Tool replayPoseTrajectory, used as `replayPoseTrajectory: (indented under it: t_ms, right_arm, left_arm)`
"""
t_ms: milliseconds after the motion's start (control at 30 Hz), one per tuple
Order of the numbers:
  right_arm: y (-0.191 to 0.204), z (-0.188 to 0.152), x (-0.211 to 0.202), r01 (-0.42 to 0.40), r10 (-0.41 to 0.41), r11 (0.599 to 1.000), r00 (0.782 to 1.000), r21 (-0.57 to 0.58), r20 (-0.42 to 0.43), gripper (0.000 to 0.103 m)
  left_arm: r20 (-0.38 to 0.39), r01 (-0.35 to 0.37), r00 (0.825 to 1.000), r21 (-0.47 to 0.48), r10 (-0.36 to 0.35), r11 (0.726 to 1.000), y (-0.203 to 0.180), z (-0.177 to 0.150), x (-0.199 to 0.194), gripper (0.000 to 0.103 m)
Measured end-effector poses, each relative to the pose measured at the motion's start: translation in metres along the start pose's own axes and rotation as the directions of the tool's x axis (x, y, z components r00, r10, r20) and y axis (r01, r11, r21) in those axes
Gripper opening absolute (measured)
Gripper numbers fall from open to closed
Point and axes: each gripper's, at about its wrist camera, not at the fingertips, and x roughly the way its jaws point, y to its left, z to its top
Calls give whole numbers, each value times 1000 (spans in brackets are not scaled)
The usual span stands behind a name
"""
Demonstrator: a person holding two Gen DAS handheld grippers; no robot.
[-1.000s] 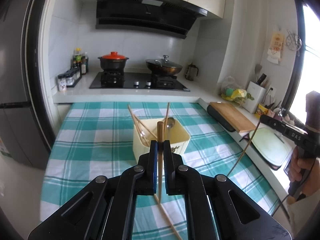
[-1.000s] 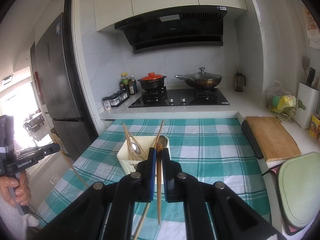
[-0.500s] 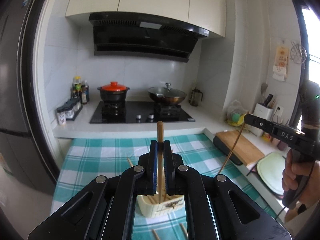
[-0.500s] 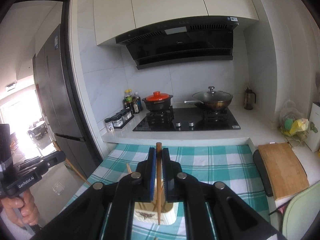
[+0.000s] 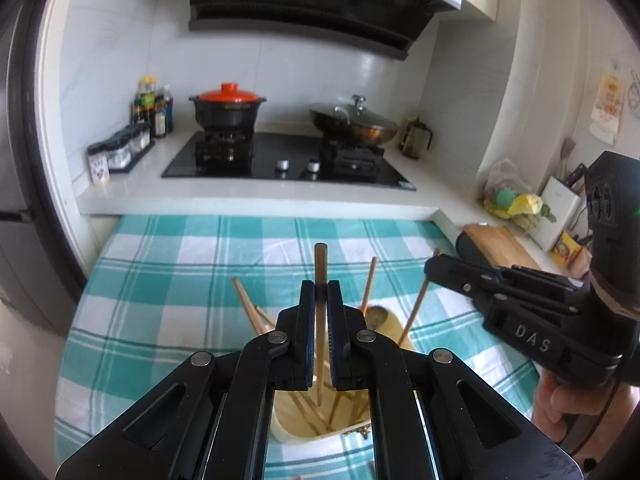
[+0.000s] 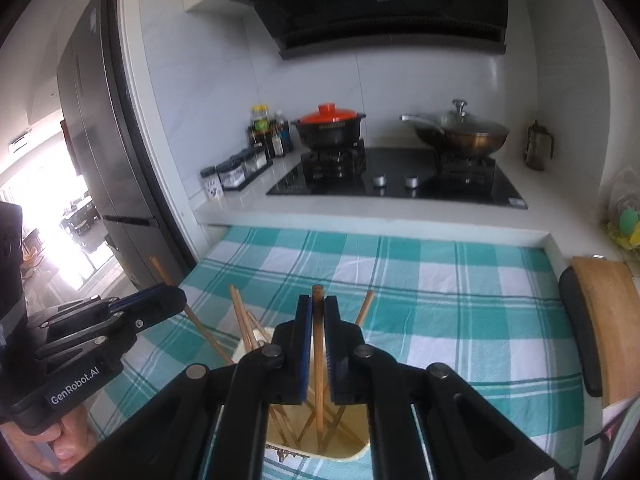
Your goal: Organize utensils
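Note:
My left gripper (image 5: 320,292) is shut on a wooden chopstick (image 5: 320,268), held upright with its lower end inside the cream utensil holder (image 5: 304,428). My right gripper (image 6: 317,308) is shut on another wooden chopstick (image 6: 317,344), also upright with its tip down in the same holder (image 6: 344,452). Several chopsticks (image 6: 240,320) and a metal spoon (image 5: 376,316) stand in the holder. The right gripper shows in the left wrist view (image 5: 430,270), and the left one in the right wrist view (image 6: 178,300).
The holder stands on a green-and-white checked tablecloth (image 6: 440,292). Behind is a counter with a black hob (image 5: 288,160), a red-lidded pot (image 5: 228,106), a lidded wok (image 5: 354,122) and condiment jars (image 5: 120,152). A wooden cutting board (image 6: 608,320) lies at the right.
Both grippers, each holding a chopstick, have come down over the holder and closer together. The chopsticks' lower ends now sit inside the holder.

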Motion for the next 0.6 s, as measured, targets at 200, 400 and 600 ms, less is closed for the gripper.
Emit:
replayPoseTrajectory:
  t_ms: [200, 400, 600]
  right_arm:
    - [-3, -15, 31, 12, -9, 999, 999, 45, -52, 30]
    - [-1, -41, -7, 15, -14, 999, 1000, 38, -11, 53]
    - [5, -92, -62, 59, -60, 998, 998, -38, -18, 57]
  left_arm:
    - [-56, -39, 998, -41, 37, 998, 9, -11, 24, 59]
    - [-34, -90, 995, 33, 92, 995, 21, -37, -17, 84]
    - [-114, -141, 981, 154, 160, 978, 34, -96, -70, 87]
